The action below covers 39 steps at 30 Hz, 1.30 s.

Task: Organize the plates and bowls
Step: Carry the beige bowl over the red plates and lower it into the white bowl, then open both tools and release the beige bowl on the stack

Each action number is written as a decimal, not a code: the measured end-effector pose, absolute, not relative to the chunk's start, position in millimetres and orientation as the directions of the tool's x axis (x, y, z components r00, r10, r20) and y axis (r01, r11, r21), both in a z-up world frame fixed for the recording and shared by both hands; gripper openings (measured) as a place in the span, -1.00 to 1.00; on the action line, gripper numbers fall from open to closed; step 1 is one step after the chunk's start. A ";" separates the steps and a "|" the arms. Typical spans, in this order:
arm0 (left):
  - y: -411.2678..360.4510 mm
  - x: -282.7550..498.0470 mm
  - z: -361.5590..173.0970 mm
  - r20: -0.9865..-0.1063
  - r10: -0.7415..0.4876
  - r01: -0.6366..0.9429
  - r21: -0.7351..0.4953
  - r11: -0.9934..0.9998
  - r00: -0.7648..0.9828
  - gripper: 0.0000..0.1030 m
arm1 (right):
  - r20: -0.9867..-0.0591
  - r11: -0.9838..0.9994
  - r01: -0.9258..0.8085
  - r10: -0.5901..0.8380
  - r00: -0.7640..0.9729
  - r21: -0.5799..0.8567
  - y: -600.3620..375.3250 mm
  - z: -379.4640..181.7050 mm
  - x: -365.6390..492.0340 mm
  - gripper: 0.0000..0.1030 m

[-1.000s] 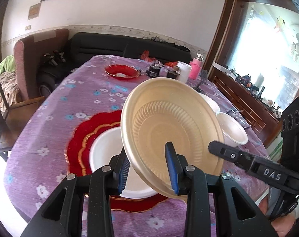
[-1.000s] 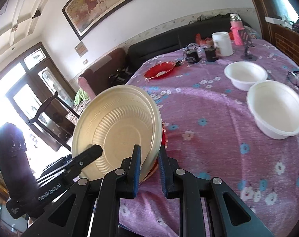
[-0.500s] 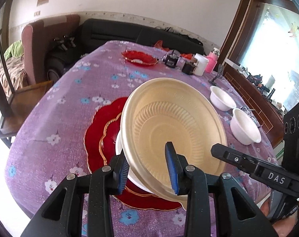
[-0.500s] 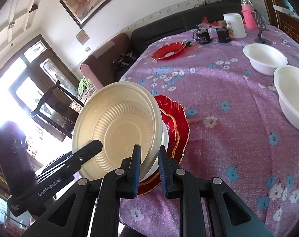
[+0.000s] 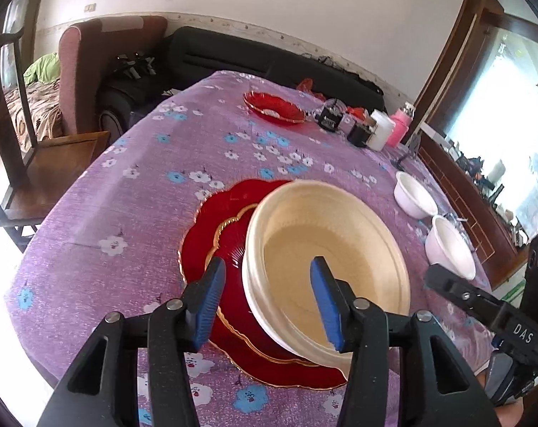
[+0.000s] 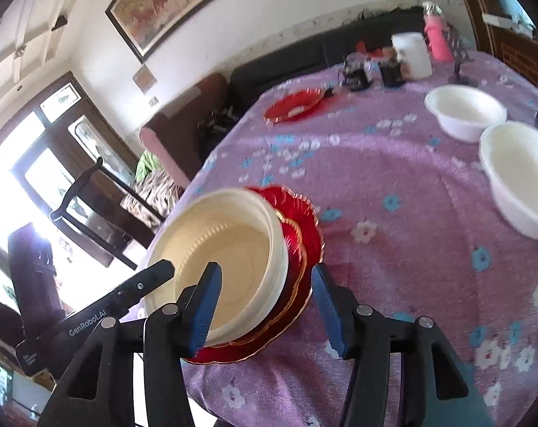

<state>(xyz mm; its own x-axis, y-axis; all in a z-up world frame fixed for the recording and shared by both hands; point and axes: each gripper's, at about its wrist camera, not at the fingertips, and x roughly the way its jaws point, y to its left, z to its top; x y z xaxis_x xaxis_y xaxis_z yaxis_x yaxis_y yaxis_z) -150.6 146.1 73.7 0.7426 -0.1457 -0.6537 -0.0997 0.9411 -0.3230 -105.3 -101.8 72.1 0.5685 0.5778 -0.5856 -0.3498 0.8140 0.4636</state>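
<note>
A cream paper plate (image 5: 325,267) lies on a white plate on top of stacked red plates (image 5: 215,249) near the table's front edge; it also shows in the right wrist view (image 6: 226,259). My left gripper (image 5: 269,302) is open, its jaws standing on either side of the plate's near left rim. My right gripper (image 6: 265,306) is open around the stack's near right rim. Two white bowls (image 6: 464,110) (image 6: 517,178) stand at the right.
A small red dish (image 5: 272,106) sits at the far side of the purple flowered tablecloth (image 5: 144,185). Jars, a white jug (image 5: 382,130) and a pink bottle (image 5: 400,124) stand at the far right. A wooden chair (image 5: 37,163) is at the left.
The cream plate went from tilted and held by both grippers to lying flat on the stack. Both grippers opened and let go of it.
</note>
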 end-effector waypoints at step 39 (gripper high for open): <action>27.8 -181.3 108.7 -0.476 0.118 -0.053 0.149 0.987 0.871 0.33 | -0.530 0.771 -0.215 0.584 0.615 0.599 -198.9 54.8 -113.3 0.12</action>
